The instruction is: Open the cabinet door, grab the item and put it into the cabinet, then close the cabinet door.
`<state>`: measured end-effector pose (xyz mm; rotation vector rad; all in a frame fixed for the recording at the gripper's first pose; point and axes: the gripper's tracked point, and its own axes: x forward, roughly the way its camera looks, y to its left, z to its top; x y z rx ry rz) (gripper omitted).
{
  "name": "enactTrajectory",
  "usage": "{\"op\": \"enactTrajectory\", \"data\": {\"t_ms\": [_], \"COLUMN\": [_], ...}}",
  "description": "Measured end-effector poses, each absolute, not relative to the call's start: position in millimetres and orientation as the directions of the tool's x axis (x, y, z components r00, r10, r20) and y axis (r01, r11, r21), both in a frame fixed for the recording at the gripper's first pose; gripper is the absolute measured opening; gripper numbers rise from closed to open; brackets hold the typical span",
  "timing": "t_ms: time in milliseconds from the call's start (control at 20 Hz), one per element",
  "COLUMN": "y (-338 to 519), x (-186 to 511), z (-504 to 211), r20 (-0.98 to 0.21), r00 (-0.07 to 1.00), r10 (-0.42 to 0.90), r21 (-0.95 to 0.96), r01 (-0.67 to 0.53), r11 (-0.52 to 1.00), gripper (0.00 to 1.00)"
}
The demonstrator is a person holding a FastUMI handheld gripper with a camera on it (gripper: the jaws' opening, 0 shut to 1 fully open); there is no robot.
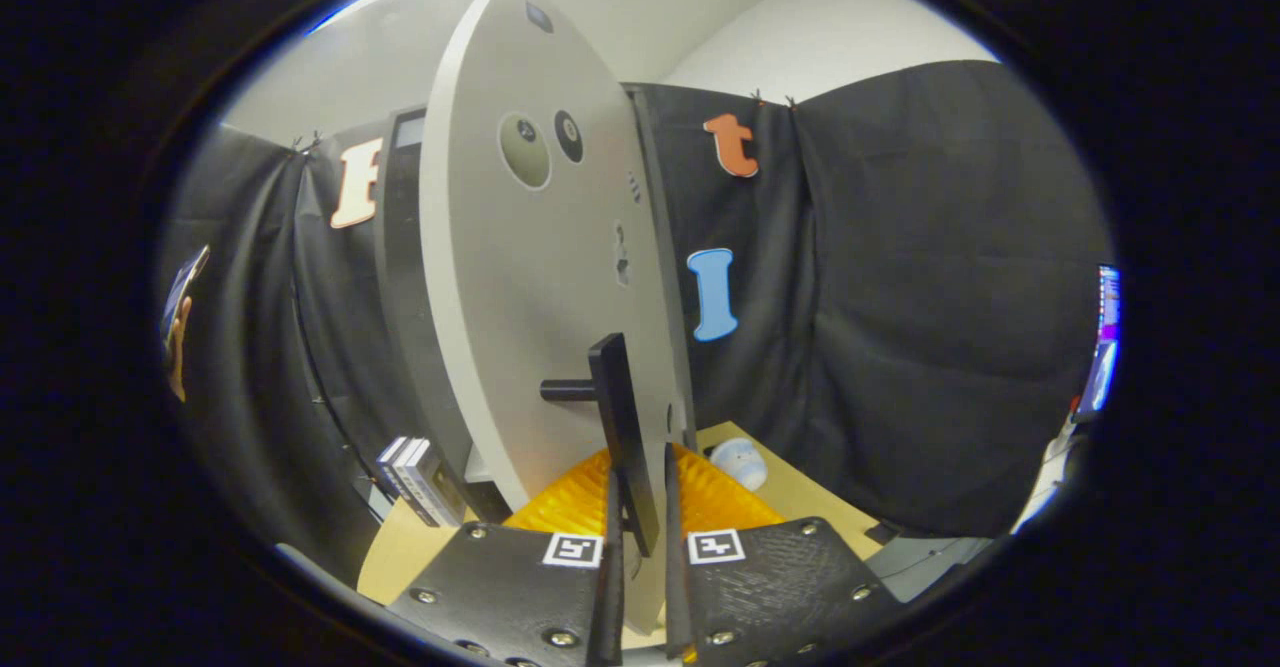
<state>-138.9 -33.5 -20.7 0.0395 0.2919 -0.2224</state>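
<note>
My gripper (637, 507) is clenched on the black door handle (622, 427) of the grey cabinet door (530, 277); door step, next I swing it

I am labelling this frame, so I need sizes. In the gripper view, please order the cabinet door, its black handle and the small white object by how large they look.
1. Cabinet door, by far the largest.
2. Black handle, between the gripper fingers; nearness to the camera enlarges it.
3. Small white object on the table beyond the fingers; it is farther, so its true size against the handle is unsure.
</note>
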Motion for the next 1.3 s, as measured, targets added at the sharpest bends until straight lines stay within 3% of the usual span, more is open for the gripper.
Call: {"op": "enactTrajectory", "data": {"t_ms": [1100,1300], "y": [-128,-118], "x": [-202,-196], "z": [-22,-23], "r20": [-0.286,-0.299], "r00": [0.855,0.868], "r10": [-0.433,-0.396], "r21": [-0.111,-0.057], "r01": [0.419,0.399], "r11": [0.901,0.915], "gripper": [0.16,0.16]}}
